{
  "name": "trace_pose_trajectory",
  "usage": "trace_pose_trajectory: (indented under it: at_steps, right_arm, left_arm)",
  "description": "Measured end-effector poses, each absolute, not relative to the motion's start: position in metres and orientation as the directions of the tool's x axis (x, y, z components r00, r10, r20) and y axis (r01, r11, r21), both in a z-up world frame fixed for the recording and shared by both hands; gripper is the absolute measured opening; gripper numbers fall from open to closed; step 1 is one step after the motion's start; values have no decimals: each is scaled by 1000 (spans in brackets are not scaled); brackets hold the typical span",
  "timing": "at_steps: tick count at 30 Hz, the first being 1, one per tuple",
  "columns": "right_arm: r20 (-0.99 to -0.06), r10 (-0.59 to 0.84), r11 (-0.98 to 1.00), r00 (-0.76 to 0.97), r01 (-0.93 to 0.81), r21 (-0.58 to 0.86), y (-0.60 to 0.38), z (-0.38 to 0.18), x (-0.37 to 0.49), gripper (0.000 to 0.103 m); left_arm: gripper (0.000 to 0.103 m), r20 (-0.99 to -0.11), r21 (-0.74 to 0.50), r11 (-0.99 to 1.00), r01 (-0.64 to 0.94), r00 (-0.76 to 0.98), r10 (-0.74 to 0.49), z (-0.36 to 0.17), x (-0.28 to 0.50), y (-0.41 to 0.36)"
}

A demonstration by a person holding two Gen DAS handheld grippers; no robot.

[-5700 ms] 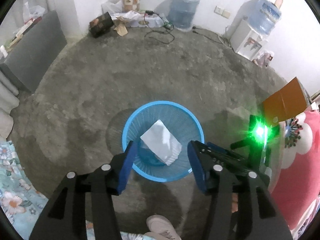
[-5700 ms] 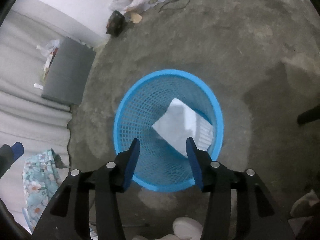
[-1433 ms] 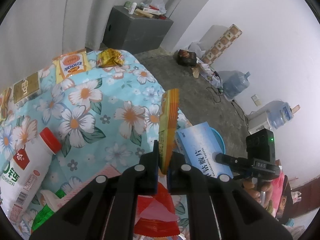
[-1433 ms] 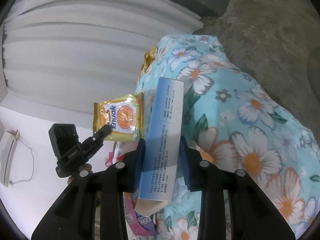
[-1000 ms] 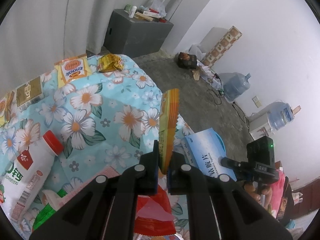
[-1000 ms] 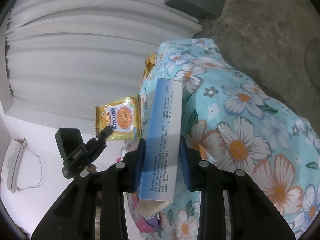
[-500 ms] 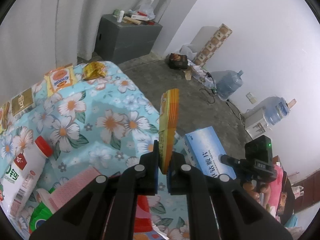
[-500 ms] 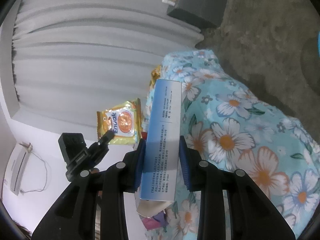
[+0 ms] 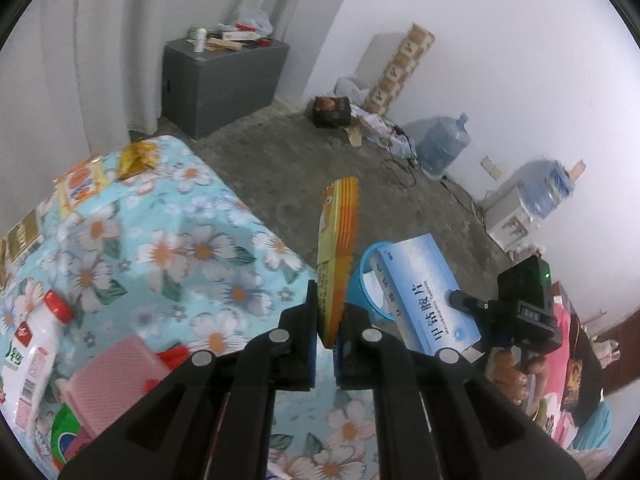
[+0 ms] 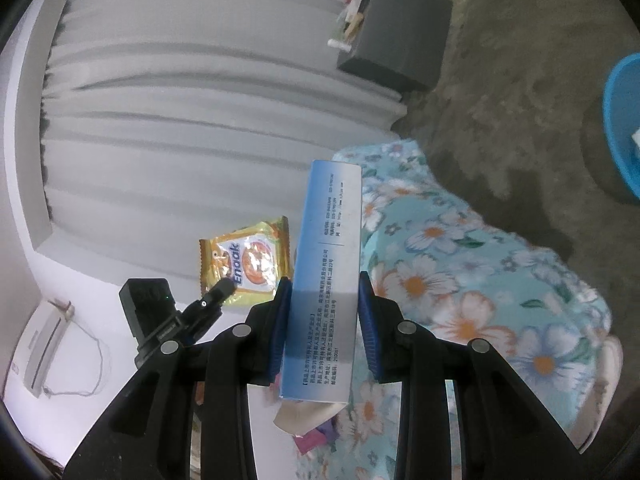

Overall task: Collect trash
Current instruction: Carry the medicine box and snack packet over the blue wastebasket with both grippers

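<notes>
My left gripper [image 9: 325, 312] is shut on an orange Enaak snack packet [image 9: 337, 232], held edge-on and upright above the flowered bed cover [image 9: 168, 240]. In the right wrist view the same packet [image 10: 246, 260] shows its printed face. My right gripper [image 10: 323, 292] is shut on a blue-and-white medicine box [image 10: 330, 264], held upright; the box [image 9: 420, 280] also appears in the left wrist view, in front of the blue mesh basket [image 9: 362, 288] on the floor. The basket's rim [image 10: 618, 112] shows at the right edge of the right wrist view, with white paper inside.
On the bed lie another Enaak packet [image 9: 80, 188], a gold wrapper [image 9: 138, 158], a white bottle with a red cap [image 9: 32, 340] and a pink box [image 9: 116, 384]. A grey cabinet [image 9: 224, 80] stands by the curtain. Water jugs [image 9: 442, 146] stand along the far wall.
Both grippers have moved off the bed toward the floor with their loads held. The bed has slid left and down in the left wrist view, and the blue basket has come into the right wrist view.
</notes>
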State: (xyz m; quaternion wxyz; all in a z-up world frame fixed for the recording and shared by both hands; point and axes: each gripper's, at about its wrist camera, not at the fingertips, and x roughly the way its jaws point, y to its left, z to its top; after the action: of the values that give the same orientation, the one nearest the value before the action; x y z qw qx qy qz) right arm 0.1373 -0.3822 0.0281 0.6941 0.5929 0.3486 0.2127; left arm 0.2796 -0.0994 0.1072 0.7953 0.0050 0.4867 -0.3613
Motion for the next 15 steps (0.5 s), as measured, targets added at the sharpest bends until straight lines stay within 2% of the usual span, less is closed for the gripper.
trace_pose_trajectory:
  at_steps: [15]
  right_arm:
    - [-264,560,124,785,235,964,-470,-22,86,30]
  left_arm:
    - [6,-838,-313,638,704,112,-534,62,265,-248]
